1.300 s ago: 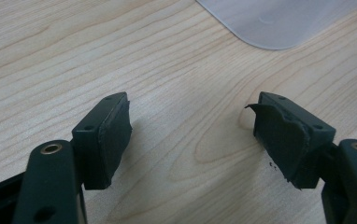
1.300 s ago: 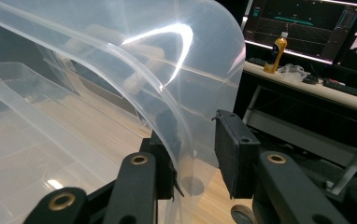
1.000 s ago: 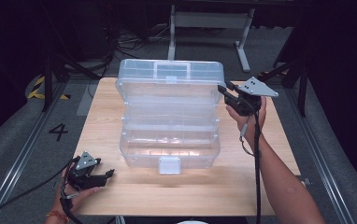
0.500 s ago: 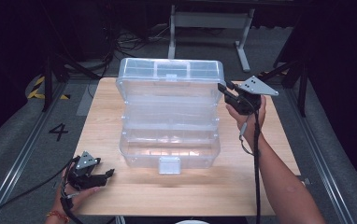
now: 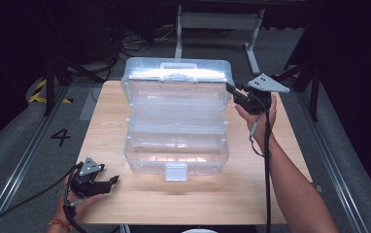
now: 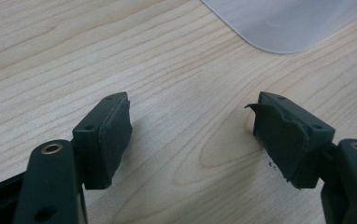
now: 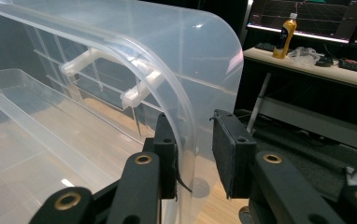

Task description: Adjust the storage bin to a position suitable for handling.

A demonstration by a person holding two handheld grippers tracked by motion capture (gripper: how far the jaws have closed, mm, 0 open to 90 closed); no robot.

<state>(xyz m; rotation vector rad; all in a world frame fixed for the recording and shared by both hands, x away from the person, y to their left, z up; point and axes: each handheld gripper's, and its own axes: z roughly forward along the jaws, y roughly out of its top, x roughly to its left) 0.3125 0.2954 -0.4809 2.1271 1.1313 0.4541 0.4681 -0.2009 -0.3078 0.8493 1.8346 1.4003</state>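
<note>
Black jaws of the right gripper (image 5: 233, 92) straddle the edge of the clear plastic lid (image 7: 186, 60), one jaw inside the wall, the other outside. In the right gripper view the inner pad lies against the plastic; the outer pad stands a little off it, so whether the rim is pinched can't be told. The high view puts that gripper at the lid's far right corner, a grey three-cornered plate on top, its cable trailing back along the person's forearm.

The lid belongs to a clear tiered organiser box (image 5: 176, 145) at mid-table, lid raised at the far side w/ its carry handle (image 5: 177, 65) on top, trays stepping down toward a front latch (image 5: 176, 171) on the near wall.

Left gripper (image 5: 111, 180) sits low at the near left corner of the light wooden table (image 5: 290, 160), well apart from the box. Its own view shows the jaws wide apart w/ nothing between, bare wood grain beneath, one pad's (image 6: 282, 140) rubber frayed at the edge.

Beyond the table: dark floor, cables, a metal stand.
</note>
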